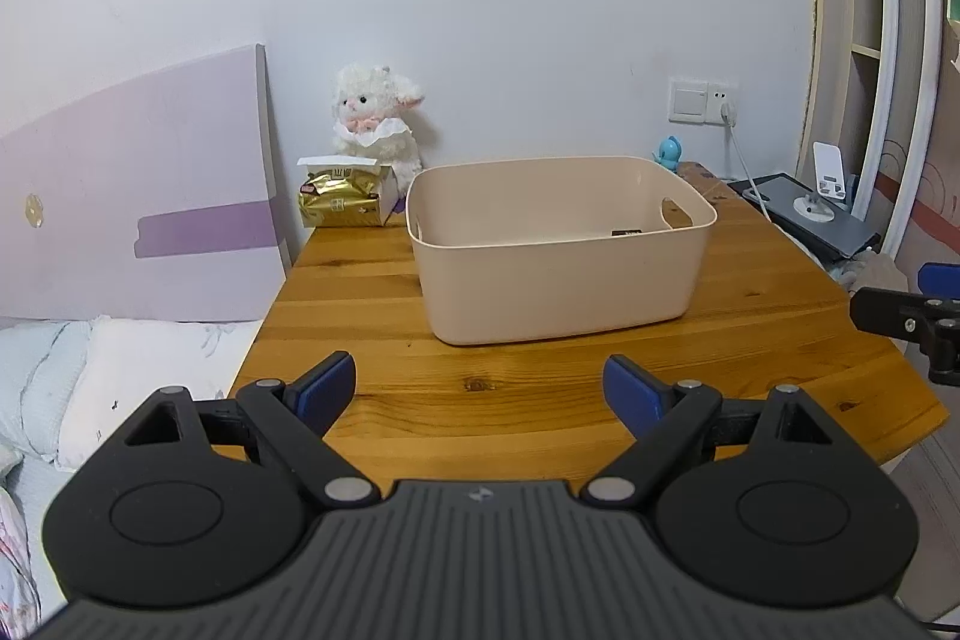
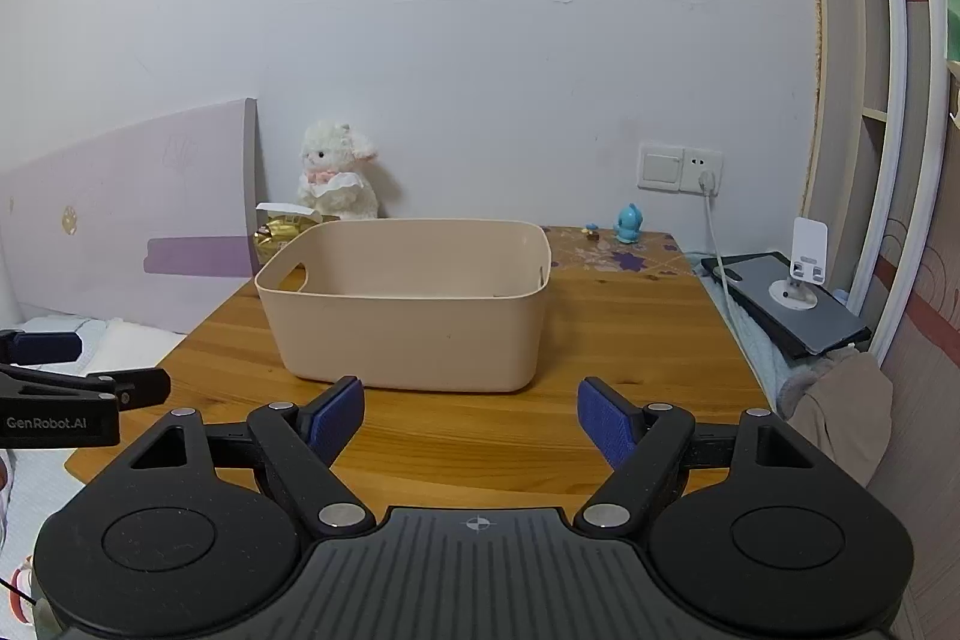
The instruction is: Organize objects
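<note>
Claw (image 1: 478,391) spread above wooden table (image 1: 540,400); bedroom wall (image 1: 480,10).

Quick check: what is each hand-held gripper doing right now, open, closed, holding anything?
Left hand-held gripper: open, holding nothing.
Right hand-held gripper: open, holding nothing.

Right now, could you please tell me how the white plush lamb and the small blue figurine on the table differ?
The white plush lamb is fluffy and clearly larger; the small blue figurine looks smooth and hard. The lamb sits at the back left behind the gold tissue pack, left of the beige bin; the figurine stands at the back right, near the wall socket. Both are upright at the wooden table edge by the wall.
</note>
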A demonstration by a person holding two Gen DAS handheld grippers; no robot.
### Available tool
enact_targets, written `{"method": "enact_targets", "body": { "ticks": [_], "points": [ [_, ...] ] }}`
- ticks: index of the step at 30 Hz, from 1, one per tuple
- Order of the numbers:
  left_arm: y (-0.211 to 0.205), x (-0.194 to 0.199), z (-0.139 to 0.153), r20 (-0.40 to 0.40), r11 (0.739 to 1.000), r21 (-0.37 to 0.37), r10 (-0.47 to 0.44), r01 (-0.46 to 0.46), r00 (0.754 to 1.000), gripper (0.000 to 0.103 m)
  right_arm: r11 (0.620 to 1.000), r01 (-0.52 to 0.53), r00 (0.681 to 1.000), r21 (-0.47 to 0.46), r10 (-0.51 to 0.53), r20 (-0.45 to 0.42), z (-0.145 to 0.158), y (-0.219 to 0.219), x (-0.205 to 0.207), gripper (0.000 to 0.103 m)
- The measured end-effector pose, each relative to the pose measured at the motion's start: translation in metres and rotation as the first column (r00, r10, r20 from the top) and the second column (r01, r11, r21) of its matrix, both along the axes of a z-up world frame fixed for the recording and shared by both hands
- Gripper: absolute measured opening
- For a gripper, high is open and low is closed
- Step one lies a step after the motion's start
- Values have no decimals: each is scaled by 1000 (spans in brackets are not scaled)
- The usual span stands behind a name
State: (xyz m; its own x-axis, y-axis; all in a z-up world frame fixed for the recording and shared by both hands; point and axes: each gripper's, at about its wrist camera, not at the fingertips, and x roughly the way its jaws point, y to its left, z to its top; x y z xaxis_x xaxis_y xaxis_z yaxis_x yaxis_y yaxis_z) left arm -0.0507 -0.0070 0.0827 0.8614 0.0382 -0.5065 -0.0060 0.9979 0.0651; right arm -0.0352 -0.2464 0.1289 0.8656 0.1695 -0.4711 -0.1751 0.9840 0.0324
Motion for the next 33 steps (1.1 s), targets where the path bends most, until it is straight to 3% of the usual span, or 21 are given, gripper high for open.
{"method": "enact_targets", "body": {
  "ticks": [33],
  "points": [
    [4, 19, -10, -42, 1000, -15, -6, 6, 999, 90, 1000, -12, 996, -6, 11, -91, -19, 3, 25, 80]
  ]
}}
